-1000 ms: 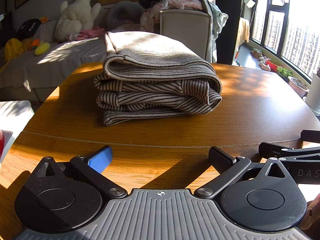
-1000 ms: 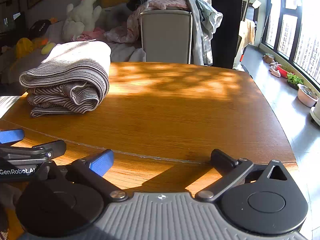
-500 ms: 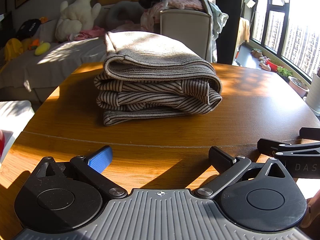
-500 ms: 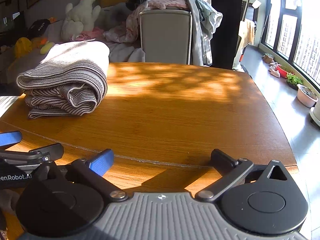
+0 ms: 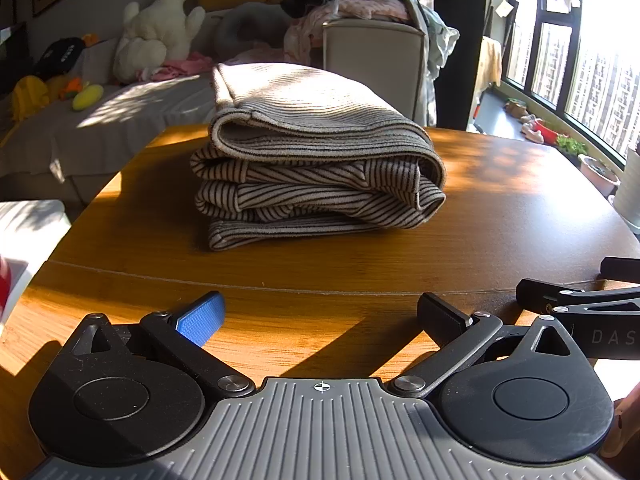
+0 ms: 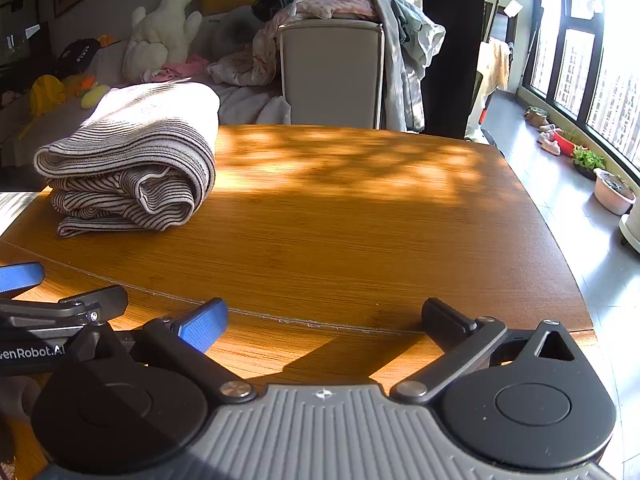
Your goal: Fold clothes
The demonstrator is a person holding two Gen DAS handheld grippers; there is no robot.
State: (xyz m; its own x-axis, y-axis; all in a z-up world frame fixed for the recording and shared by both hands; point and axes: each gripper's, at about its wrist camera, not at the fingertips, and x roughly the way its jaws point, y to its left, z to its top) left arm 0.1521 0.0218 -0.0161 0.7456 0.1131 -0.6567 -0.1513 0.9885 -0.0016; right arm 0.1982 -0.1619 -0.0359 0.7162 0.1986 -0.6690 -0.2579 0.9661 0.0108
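Centre-left of frame: striped garment [image 5: 316, 172] folded, stacked on table [image 5: 500, 216]. Left gripper [image 5: 320, 314] and right gripper [image 6: 324, 318] both spread apart, empty. Leave stack undisturbed; fetch next piece.

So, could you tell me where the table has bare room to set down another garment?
The table is bare from the folded striped garment across to its window-side edge, and between the garment and both open grippers. Only the far corner on the sofa side, under the garment, is taken.
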